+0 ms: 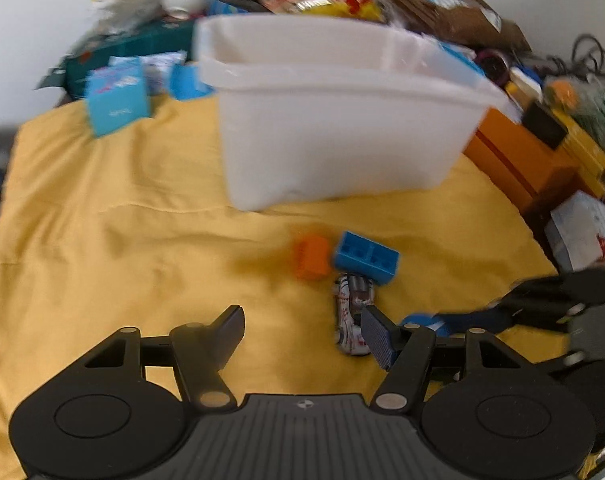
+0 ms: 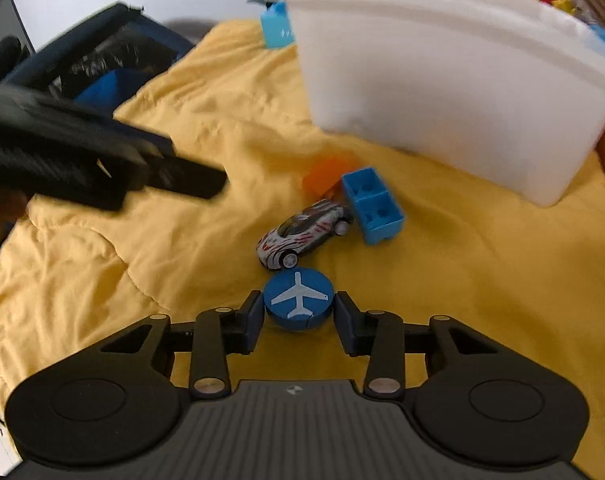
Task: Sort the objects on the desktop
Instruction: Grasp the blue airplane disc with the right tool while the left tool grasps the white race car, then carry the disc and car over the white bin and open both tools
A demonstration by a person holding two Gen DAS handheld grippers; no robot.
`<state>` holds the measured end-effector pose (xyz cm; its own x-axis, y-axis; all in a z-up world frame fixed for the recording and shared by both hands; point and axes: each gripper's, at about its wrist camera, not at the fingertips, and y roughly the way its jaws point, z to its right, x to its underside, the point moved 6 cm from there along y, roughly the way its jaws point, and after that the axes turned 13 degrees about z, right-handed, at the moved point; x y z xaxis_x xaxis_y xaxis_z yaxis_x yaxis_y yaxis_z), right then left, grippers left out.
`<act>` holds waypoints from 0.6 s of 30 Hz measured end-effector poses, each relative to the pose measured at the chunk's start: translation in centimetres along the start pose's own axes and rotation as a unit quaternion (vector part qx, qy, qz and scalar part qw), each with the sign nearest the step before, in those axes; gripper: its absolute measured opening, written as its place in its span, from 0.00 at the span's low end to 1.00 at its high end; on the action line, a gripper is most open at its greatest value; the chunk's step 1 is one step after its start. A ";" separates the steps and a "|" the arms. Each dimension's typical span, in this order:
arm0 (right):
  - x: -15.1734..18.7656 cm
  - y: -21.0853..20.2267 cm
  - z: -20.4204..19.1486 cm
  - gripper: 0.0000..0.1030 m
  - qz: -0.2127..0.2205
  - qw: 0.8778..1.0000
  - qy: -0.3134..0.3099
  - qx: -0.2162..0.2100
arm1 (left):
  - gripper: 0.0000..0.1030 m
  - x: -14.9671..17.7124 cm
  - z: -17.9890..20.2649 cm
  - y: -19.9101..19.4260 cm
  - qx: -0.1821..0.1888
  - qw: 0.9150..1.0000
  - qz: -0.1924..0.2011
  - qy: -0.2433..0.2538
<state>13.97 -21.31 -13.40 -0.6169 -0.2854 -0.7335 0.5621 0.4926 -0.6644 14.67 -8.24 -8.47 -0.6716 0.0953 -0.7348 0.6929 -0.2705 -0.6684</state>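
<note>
While tilted downward, the right tool (image 2: 298, 312) brackets the blue disc (image 2: 298, 300).

- The left wrist view looks steeply down along the left gripper (image 1: 302, 330) onto a yellow cloth (image 1: 122, 220), close above it, facing a white bin (image 1: 334, 148) with clutter behind.
- The right wrist view looks down from nearby on the right, along the right gripper (image 2: 298, 312), close over a blue disc (image 2: 298, 300).
- Both views share the bin (image 2: 442, 80), a toy car (image 1: 352, 316) (image 2: 302, 234), a blue block (image 1: 366, 258) (image 2: 376, 208) and an orange block (image 1: 311, 258) (image 2: 326, 174).
- Each view catches the other gripper at its edge.
</note>
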 end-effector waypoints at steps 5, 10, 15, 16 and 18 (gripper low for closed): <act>-0.1 -3.2 3.4 0.40 0.009 0.999 0.019 0.026 | 0.66 0.6 2.2 3.3 0.014 0.999 -0.028 0.015; -0.1 -5.7 6.3 0.41 0.020 0.997 0.049 0.053 | 0.32 1.3 3.8 4.8 0.018 0.997 -0.024 0.065; -0.6 -7.1 7.7 0.41 0.035 0.995 0.072 0.064 | 0.32 0.2 3.5 3.0 0.018 0.997 -0.008 0.070; -0.8 -7.3 8.0 0.41 0.039 0.994 0.076 0.064 | 0.32 -0.3 3.2 2.3 0.016 0.998 -0.002 0.063; -1.6 -7.6 8.3 0.41 0.051 0.993 0.082 0.062 | 0.32 -1.6 2.4 0.9 0.009 0.998 0.013 0.053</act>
<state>15.26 -31.42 -8.40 -0.6288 -0.0961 -0.7716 0.6841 0.4034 -0.6077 15.72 -10.95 -7.59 -0.6206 0.1883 -0.7611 0.7049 -0.2911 -0.6468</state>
